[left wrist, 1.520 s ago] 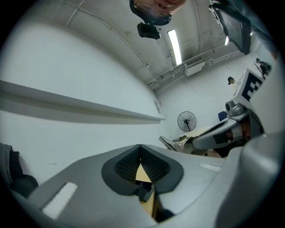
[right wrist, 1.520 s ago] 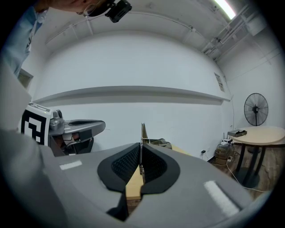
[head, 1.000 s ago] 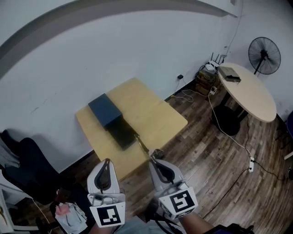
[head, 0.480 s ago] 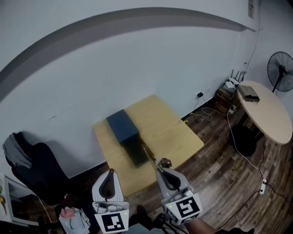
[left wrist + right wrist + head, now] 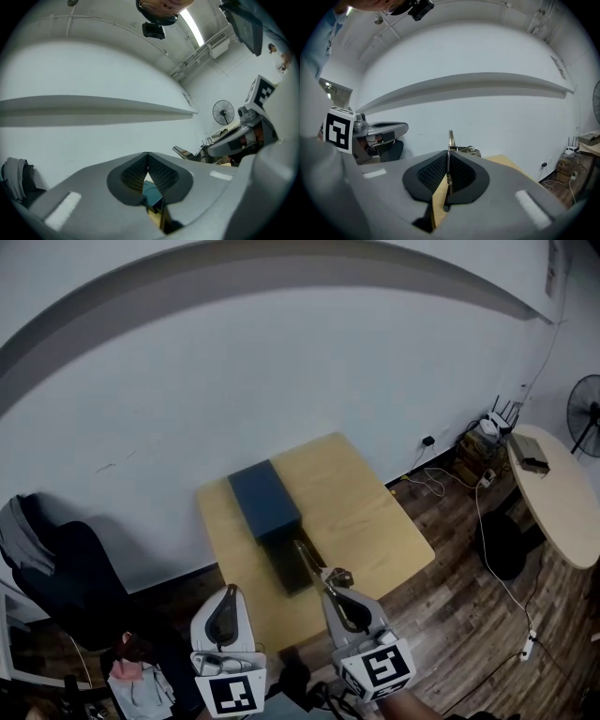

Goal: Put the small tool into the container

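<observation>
Low in the head view, over the near edge of a pale rectangular wooden table [image 5: 375, 521], shows two grey handheld grippers side by side, each topped with a cube of black-and-white square markers [image 5: 232, 692]. Finds the right gripper [image 5: 330, 585] pinched tight on a thin, long metal tool [image 5: 311, 561], poking forward past the fingertips and ending at the right edge of a near-black flat section [image 5: 291, 568]. Places that section against the near end of a dark blue rectangular box [image 5: 265, 498]; cannot tell whether lid or tray. Finds the left gripper [image 5: 225, 594] closed too, pads touching at the tips, nothing between them. Compared with a second ago, sees the table and box slid toward the middle of the frame, and a round beige side table [image 5: 562, 512] and black standing fan [image 5: 589, 413] pushed out to the right edge, so mostly a turn of the head. Keeps the same pinch on the tool and much the same spot beside the dark section. Means, as a judgement, tool carried but not yet in the container, with placing and release left to do. Carries no readable brand, label or writing anywhere; only the marker squares.
</observation>
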### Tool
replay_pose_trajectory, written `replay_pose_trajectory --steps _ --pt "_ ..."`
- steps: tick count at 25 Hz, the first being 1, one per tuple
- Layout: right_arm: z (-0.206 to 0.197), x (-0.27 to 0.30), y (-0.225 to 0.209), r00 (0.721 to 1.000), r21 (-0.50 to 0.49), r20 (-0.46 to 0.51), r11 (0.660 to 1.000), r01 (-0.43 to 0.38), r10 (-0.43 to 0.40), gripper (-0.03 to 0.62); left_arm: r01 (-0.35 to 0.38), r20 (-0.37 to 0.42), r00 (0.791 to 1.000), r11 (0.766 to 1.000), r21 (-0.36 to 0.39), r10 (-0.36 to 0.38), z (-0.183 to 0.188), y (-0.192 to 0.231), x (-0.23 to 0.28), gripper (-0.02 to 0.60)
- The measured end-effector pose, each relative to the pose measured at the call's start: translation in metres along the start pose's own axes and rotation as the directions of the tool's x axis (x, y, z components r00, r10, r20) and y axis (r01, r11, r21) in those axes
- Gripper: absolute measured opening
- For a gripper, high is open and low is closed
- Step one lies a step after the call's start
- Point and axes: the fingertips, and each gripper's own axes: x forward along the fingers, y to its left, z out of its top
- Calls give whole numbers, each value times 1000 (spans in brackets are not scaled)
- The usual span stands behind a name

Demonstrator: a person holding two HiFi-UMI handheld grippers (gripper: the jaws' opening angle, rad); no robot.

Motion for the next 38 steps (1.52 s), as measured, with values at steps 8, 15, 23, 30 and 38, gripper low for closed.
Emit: replay_pose_trajectory --steps 8,15,23,30,38 --pt "-16 57 -23 996 28 -88 999 -27 29 6 68 -3 998 991 115 -68 -14 10 60 12" --pt "-34 87 -31 989 49 -141 998 -47 53 6 66 -41 997 994 90 -62 -35 19 79 12" --pt "-61 113 -41 978 72 -199 996 -56 69 6 41 -88 996 997 62 -36 -58 30 89 12" --pt "-93 130 -49 958 100 -272 993 -60 85 6 33 -120 992 998 60 -26 -73 34 101 12" --pt "-117 144 -55 943 131 -318 990 -52 92 6 30 -152 988 998 48 -22 -87 36 114 12"
